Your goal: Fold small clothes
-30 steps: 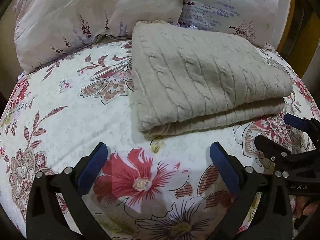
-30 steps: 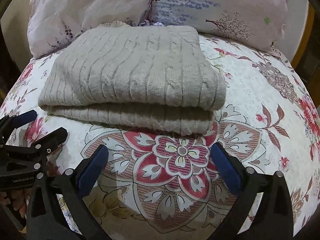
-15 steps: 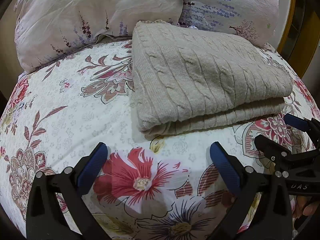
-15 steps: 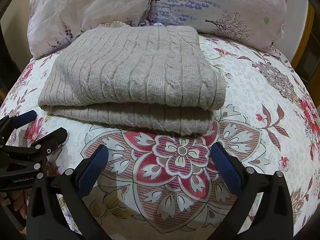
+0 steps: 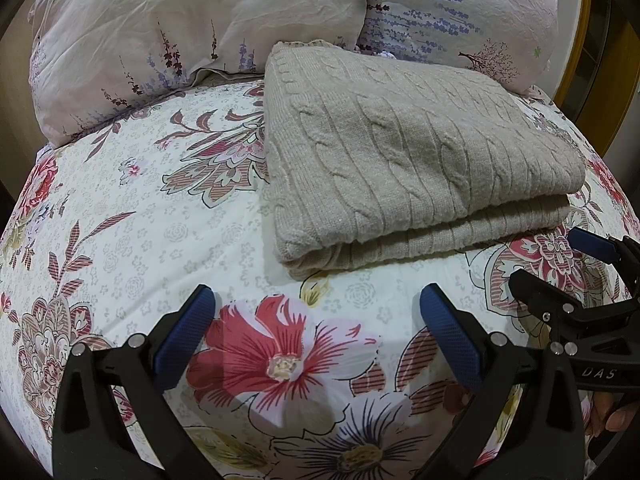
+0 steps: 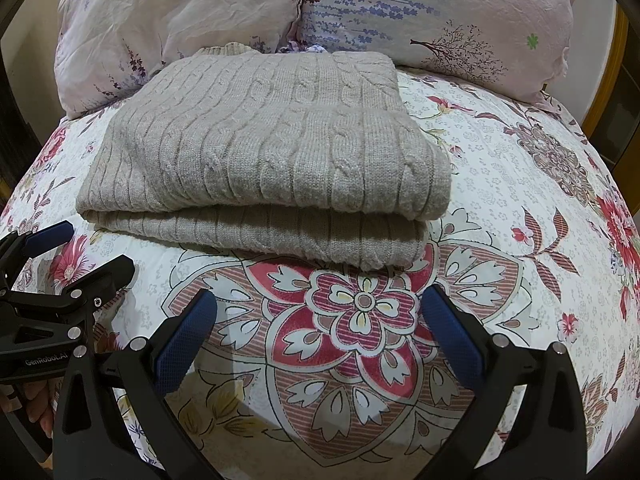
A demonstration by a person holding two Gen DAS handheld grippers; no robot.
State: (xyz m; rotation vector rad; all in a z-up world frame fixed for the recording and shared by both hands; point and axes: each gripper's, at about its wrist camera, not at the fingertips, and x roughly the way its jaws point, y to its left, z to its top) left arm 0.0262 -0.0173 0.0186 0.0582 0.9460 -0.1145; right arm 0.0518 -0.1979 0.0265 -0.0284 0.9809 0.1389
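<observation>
Floral bedding (image 5: 168,240) covers the whole surface, white cloth printed with red and mauve blossoms, with two pale patterned pillows (image 5: 192,32) propped along the far edge. On it lies a beige cable-knit sweater (image 5: 400,160), already folded into a thick rectangle, its doubled edge facing the cameras and its far side resting against the pillows. From the right wrist view the same sweater (image 6: 264,152) sits centred on the bed, its near fold lying just beyond a large red medallion in the print.

Both tools stand clear of the garment. The left gripper (image 5: 316,320) hovers low over a big red flower, its blue-padded fingers (image 5: 188,324) spread wide with nothing between them, near the sweater's front corner but not touching it. The right gripper (image 6: 316,320) is likewise spread wide and empty above the medallion, apart from the folded edge. Each tool shows at the edge of the other's view: the right gripper at the right margin of the left wrist view, the left gripper (image 6: 84,252) at the left margin of the right wrist view, its fingers parted.

Compared with half a second and a full second ago, almost nothing differs: the sweater keeps the same folded shape and position, and both grippers remain spread at nearly the same spots.
</observation>
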